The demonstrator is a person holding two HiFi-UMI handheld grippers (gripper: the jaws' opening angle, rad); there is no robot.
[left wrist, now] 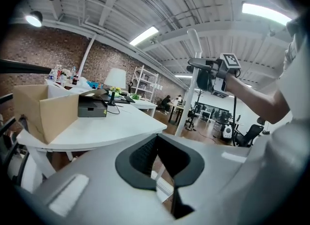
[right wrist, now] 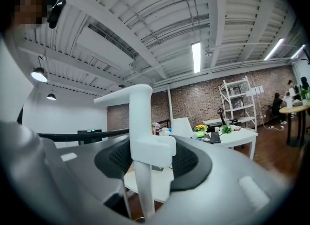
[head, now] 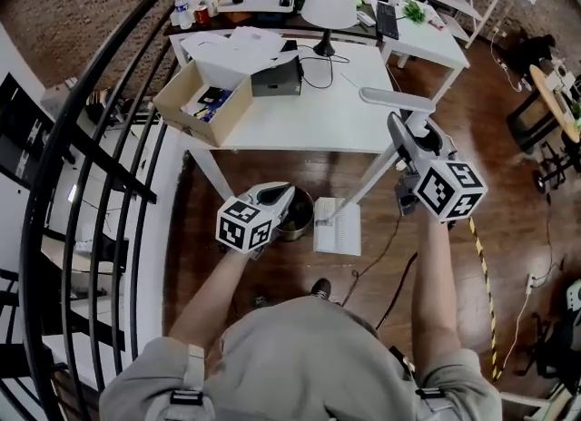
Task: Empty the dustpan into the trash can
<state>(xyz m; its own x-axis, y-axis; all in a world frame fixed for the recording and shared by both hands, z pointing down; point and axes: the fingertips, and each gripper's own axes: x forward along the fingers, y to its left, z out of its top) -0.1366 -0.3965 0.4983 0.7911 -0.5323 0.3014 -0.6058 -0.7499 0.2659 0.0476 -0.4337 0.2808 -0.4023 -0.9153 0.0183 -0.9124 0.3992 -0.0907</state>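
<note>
The right claw (right wrist: 152, 152) is pinching the long white handle (right wrist: 141, 122) of the dustpan (head: 338, 227), its 2 black pads (right wrist: 191, 163) pressing on a blocky white collar (right wrist: 154, 147) partway up the pole. In the right gripper view the handle is standing upright between the jaws, and its bent top grip is sticking out to the left above them. In the head view the handle is slanting down and to the left from that claw to the flat ribbed pan. The pan is sitting low, by the wooden floor (head: 381, 256), just right of the trash can (head: 302, 217) (whether the pan is touching the floor I cannot tell). The trash can, 1 small round metal one, is standing just in front of the near edge of the white table (head: 309, 115).

The left claw (head: 283, 198) is hovering over the trash can's left side, covering part of its rim. Its jaws are pressed together at the tips and are holding nothing. In the left gripper view a bit of the white pan is showing below the closed pads.

On the table's left end a cardboard box (head: 201, 102) is sitting open, and a white lamp (head: 329, 2) is standing at the far side.
</note>
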